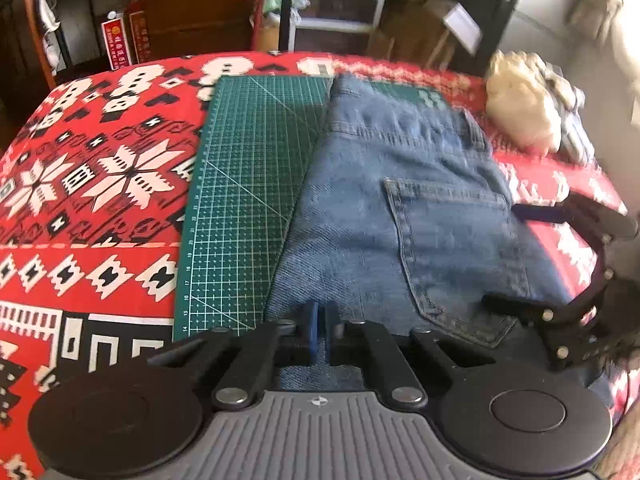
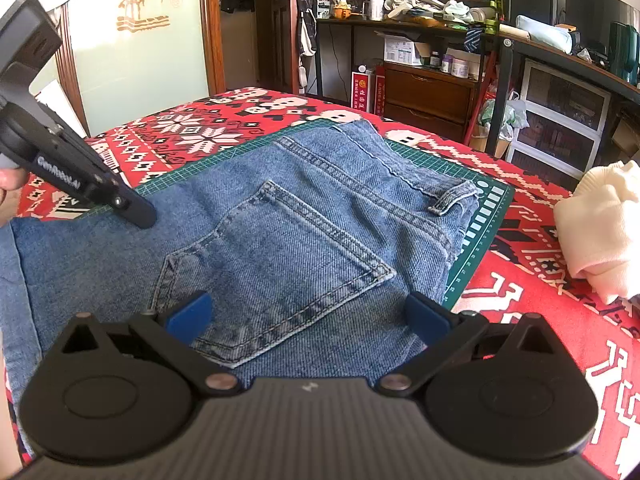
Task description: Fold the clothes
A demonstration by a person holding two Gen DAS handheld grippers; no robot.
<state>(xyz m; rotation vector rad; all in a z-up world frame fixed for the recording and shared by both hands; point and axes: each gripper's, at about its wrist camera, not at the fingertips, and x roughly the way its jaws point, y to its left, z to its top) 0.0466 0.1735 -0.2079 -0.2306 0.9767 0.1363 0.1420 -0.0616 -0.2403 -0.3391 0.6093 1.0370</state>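
**Folded jeans on the cutting mat: gripper and clearance status**

The folded blue denim jeans (image 2: 280, 236) lie back-pocket side up on the green gridded cutting mat (image 1: 248, 184), which rests on the table covered by a red, white and black patterned cloth (image 1: 92, 184). In the left wrist view, the jeans cover the right part of the mat; its left strip is bare.

Your left gripper (image 1: 320, 320) has its blue fingertips pressed together at the near edge of the jeans, with denim showing directly beneath them. Whether fabric is pinched between them cannot be told.

Your right gripper (image 2: 308, 314) is spread wide, its blue fingertips (image 2: 190, 314) low over the jeans on either side of the pocket's lower corner.

A cream knitted garment (image 2: 600, 232) sits on the cloth near the table's right edge, well apart from the jeans. Beyond the far edge stand a dark wooden drawer cabinet (image 2: 428, 94) and a cluttered black shelf unit (image 2: 400, 20).

Open cloth lies left of the mat and between the mat and the cream garment.
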